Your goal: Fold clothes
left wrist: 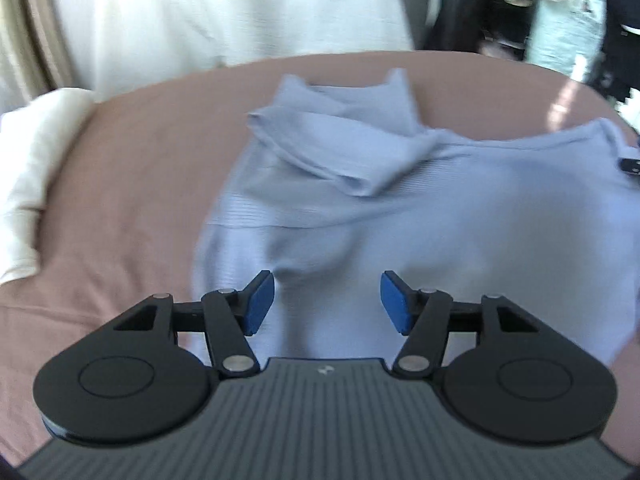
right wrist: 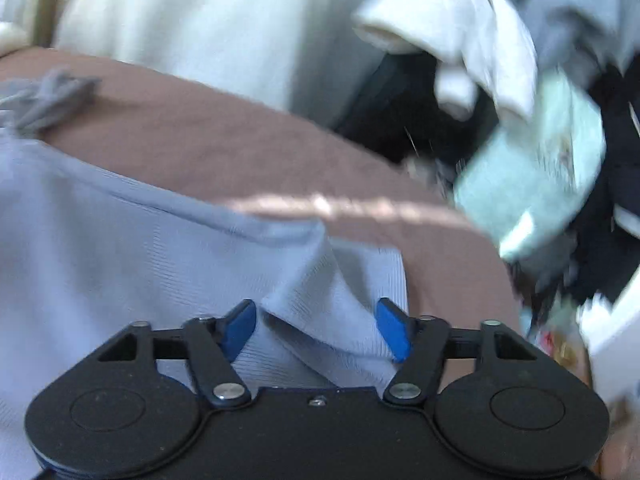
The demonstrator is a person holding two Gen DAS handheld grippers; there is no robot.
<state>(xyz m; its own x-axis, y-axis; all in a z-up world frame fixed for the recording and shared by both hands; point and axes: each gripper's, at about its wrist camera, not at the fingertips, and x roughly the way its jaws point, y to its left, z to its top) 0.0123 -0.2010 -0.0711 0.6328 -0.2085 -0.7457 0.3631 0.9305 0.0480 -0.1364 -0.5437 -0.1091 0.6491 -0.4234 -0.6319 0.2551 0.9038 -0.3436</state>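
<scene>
With both your left gripper [left wrist: 327, 304] and right gripper [right wrist: 316, 330] spread and empty over the light, limp blue top [left wrist: 420, 216] on the brown bedspread [left wrist: 132, 184], pinch a hem corner.

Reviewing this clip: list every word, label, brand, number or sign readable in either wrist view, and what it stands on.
None can be read.
Left gripper: a small pale emblem on its ribbed grey housing, no letters legible.
Pale green cloth in the clutter: faint marks, too blurred to read.
Light blue garment and brown cover: no print visible.
</scene>
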